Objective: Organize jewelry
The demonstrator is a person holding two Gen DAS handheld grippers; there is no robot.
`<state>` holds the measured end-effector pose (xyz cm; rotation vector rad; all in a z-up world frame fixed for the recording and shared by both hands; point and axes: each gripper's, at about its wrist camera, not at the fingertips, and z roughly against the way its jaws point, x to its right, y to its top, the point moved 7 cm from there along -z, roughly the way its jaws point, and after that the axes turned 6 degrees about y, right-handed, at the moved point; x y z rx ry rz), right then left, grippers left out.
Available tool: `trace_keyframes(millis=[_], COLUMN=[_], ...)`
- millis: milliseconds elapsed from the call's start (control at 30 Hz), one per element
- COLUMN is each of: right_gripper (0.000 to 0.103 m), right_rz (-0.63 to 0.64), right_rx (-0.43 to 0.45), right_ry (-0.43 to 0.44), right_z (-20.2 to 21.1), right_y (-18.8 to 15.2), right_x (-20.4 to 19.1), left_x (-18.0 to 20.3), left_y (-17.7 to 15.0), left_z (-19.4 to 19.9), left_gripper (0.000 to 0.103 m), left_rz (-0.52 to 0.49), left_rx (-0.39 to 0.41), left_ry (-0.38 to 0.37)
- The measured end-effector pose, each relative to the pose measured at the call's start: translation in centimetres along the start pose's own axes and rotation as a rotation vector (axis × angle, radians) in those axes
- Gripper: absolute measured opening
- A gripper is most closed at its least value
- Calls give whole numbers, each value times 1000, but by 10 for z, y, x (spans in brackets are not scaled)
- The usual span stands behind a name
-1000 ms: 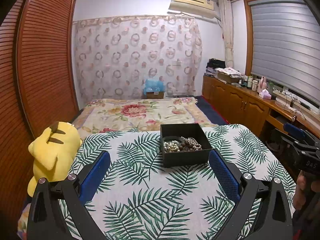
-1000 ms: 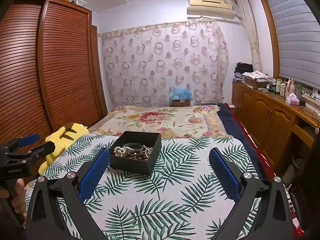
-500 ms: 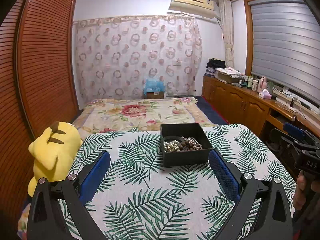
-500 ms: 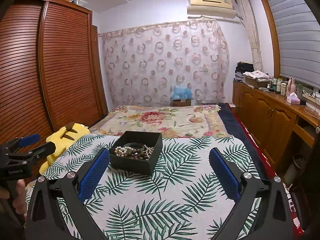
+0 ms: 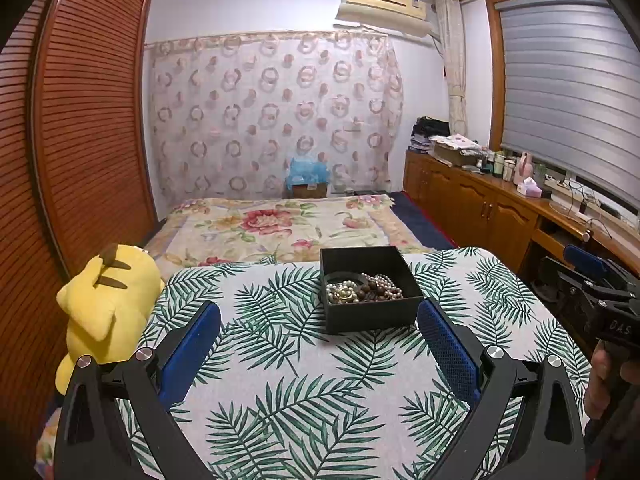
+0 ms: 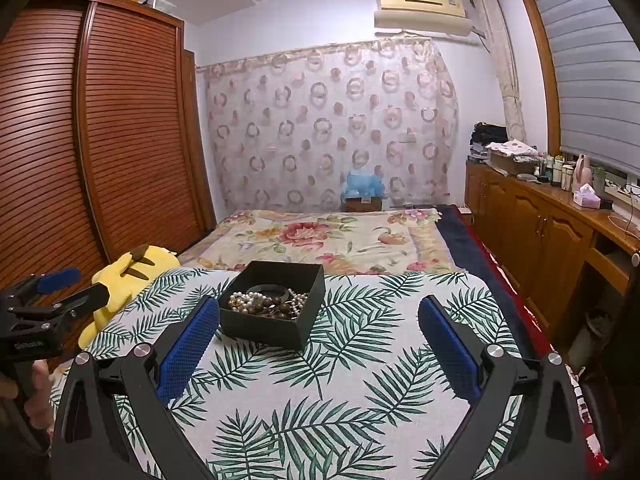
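A black open box [image 5: 370,314] [image 6: 264,330] stands on a palm-leaf cloth [image 5: 280,360] [image 6: 360,360]. Inside it lies a tangle of jewelry [image 5: 362,288] [image 6: 268,302]: pearl strands, dark wooden beads and a black bangle. My left gripper [image 5: 318,320] hovers open just short of the box, which sits ahead and slightly right of its middle. My right gripper [image 6: 318,316] is open too, with the box ahead near its left finger [image 6: 188,350]. Nothing is between either pair of fingers. Each gripper shows in the other's view at the frame edge, held by a hand.
A yellow plush toy [image 5: 104,304] [image 6: 124,272] lies at the cloth's left edge by the slatted wardrobe [image 5: 80,140]. A floral bedspread [image 5: 280,228] stretches beyond the box. Wooden cabinets [image 5: 480,208] with clutter line the right wall.
Both views hold almost still. In the right wrist view the box has drifted slightly right, toward the middle.
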<state>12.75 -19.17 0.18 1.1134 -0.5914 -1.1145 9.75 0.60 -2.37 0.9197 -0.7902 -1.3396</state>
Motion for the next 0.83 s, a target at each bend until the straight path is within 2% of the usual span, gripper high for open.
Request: trace_keyframes(millis=[833], right_gripper=[100], right_rz=[-1], right_rx=[0], right_ry=[0], right_z=[-1], right_y=[0], right_x=[-1], left_x=[1], left_y=[3], left_z=[7], left_gripper=[95], left_rz=[5], left_rx=[0], left_ry=[8])
